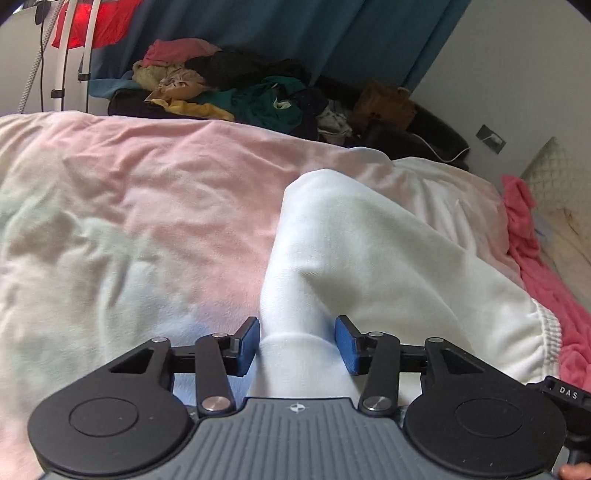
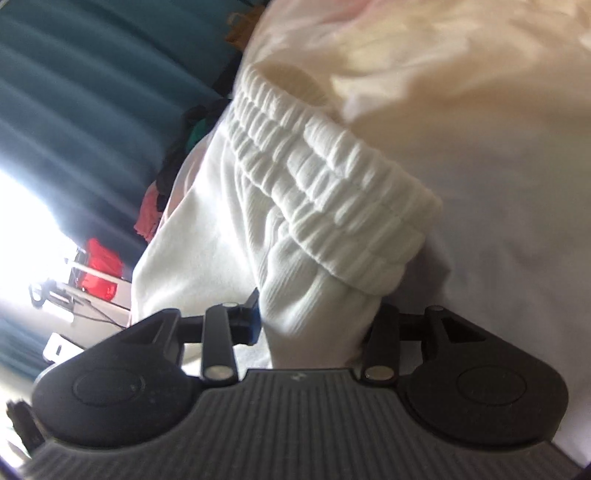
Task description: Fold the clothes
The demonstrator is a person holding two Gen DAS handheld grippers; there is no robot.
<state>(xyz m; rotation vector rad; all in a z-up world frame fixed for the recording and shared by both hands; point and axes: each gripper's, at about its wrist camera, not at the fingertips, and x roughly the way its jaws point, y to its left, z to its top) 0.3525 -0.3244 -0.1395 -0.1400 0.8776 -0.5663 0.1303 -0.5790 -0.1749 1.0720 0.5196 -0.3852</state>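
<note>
White sweatpants [image 1: 369,240] lie on a pale pink and white blanket [image 1: 129,192] on the bed. My left gripper [image 1: 299,341] is open, its blue pads on either side of a leg cuff [image 1: 299,354] of the pants, with gaps showing. My right gripper [image 2: 317,321] straddles the bunched fabric just below the elastic waistband [image 2: 325,184]; the camera is rolled sideways. The cloth fills the space between its fingers and hides the right pad, so I cannot tell if the jaws press it.
A heap of mixed clothes [image 1: 229,85] lies beyond the bed's far edge against a teal curtain [image 1: 295,29]. A pink knitted blanket [image 1: 546,277] and a pillow [image 1: 554,177] lie on the right. A white rack [image 1: 66,55] stands far left.
</note>
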